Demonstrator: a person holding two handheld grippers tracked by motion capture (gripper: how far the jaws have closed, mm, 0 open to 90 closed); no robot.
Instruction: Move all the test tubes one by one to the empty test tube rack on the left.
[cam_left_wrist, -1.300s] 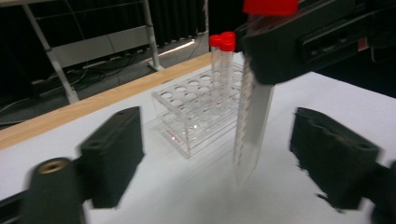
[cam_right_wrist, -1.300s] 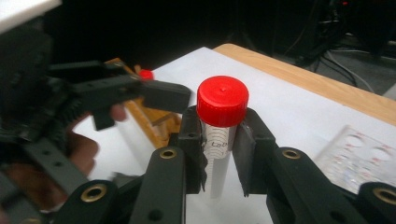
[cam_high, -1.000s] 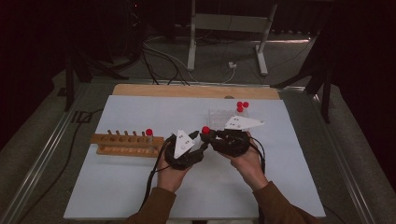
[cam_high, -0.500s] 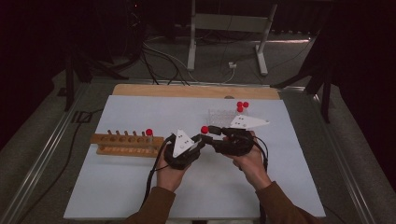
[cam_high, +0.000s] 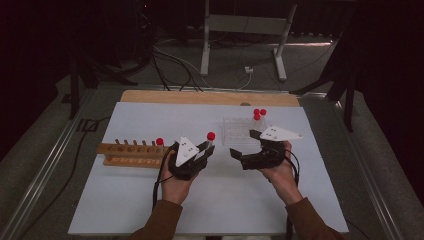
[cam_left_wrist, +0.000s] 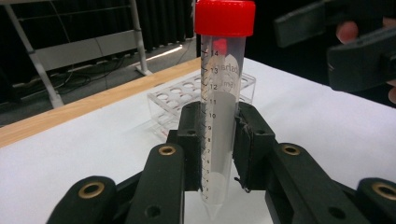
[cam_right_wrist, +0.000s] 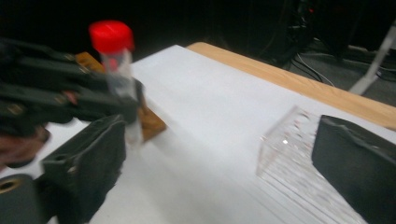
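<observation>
Tube (cam_left_wrist: 219, 107) with a red cap (cam_left_wrist: 225, 17) stands upright between the pads of the left gripper (cam_left_wrist: 218, 144), clamped at mid-body above the white table (cam_high: 150, 210). Its printed scale is readable in the left gripper view; the high view gives just the cap (cam_high: 211, 135) over the gripper (cam_high: 202, 150). The right gripper (cam_high: 245, 150) sits just beside it, its jaws having just been opening, now wide with nothing between them. The high view alone takes in the wooden rack (cam_high: 127, 154) holding one tube, and the clear rack (cam_high: 240, 127) with three.
</observation>
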